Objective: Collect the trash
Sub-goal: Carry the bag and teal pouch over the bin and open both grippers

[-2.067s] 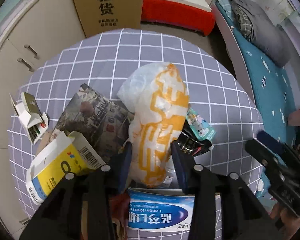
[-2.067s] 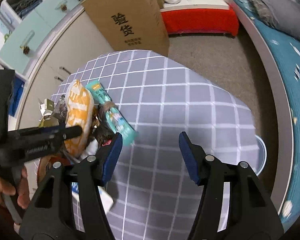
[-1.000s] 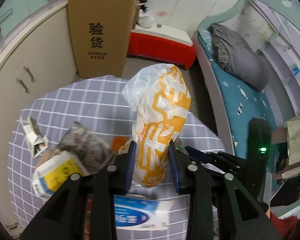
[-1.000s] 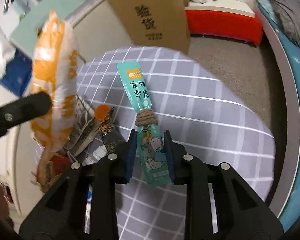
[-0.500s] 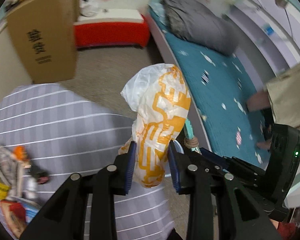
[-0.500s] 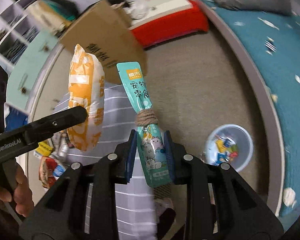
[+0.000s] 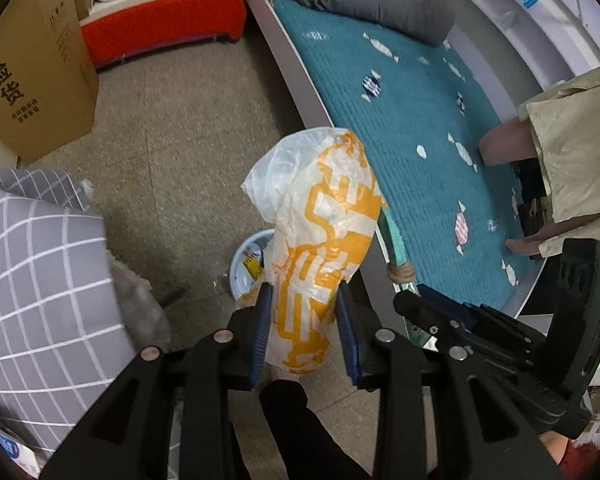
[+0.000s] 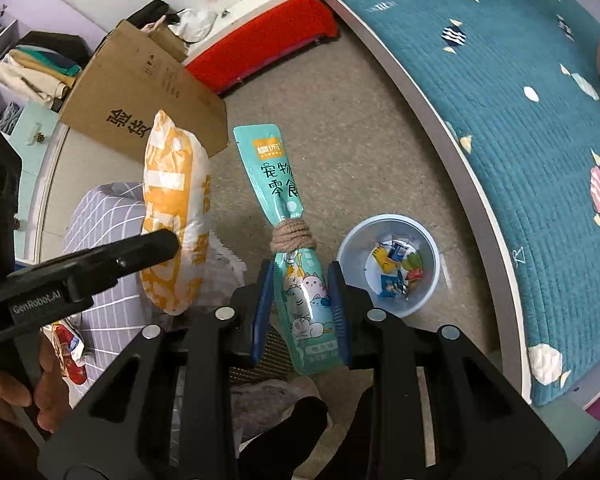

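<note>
Trash in both grips: left gripper (image 7: 303, 330) clamped on orange-and-white bag (image 7: 320, 236), right gripper (image 8: 300, 312) clamped on teal snack pouch (image 8: 288, 248). Best centred above blue bin (image 8: 428, 304) on floor beside bed (image 8: 540, 120), then lowered close, released 1 at a time.

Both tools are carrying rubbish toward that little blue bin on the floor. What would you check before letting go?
1. Left tool grips the orange bag: ok.
2. Right tool grips the teal pouch: ok.
3. Bin upright, with room inside: ok.
4. Pouch over the bin: not ok, it hangs beside it.
5. Bag over the bin: cannot tell, it hides most of the bin.
6. Bag fits the bin's mouth: cannot tell.
</note>
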